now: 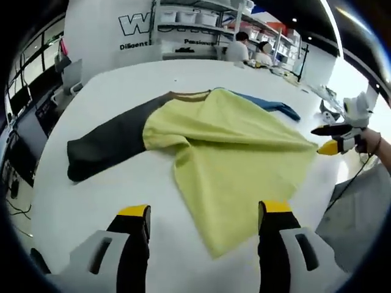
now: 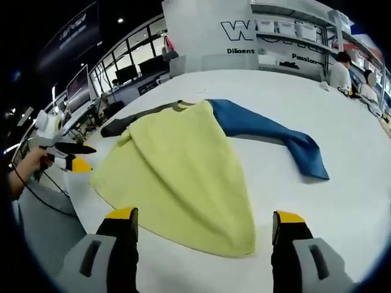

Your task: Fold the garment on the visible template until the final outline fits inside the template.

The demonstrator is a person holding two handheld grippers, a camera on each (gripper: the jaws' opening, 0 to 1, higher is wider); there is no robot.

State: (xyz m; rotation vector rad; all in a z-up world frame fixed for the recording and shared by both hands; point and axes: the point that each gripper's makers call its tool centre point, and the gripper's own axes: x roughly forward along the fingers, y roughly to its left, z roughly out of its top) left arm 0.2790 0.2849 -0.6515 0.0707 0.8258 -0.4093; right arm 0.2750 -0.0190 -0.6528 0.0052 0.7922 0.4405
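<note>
A garment lies flat on the white table [image 1: 116, 85]: a yellow-green body [image 1: 238, 152], a dark grey sleeve [image 1: 110, 143] and a blue sleeve [image 1: 275, 105]. My left gripper [image 1: 204, 210] stands open just short of the body's near hem, with nothing between its jaws. In the right gripper view the same body [image 2: 177, 165] spreads toward me, the blue sleeve [image 2: 269, 134] to the right and the grey sleeve [image 2: 131, 122] at the back left. My right gripper [image 2: 204, 215] is open over the hem. Each gripper also appears in the other's view, hand-held at the table edge: right [image 1: 330, 139], left [image 2: 78, 156].
Shelves with white bins [image 1: 189, 18] and seated people [image 1: 241, 46] stand behind the table. Desks with monitors [image 2: 131, 72] line the far left side. A dark cable [image 1: 348, 180] hangs past the table edge near the person's hand [image 1: 369, 140].
</note>
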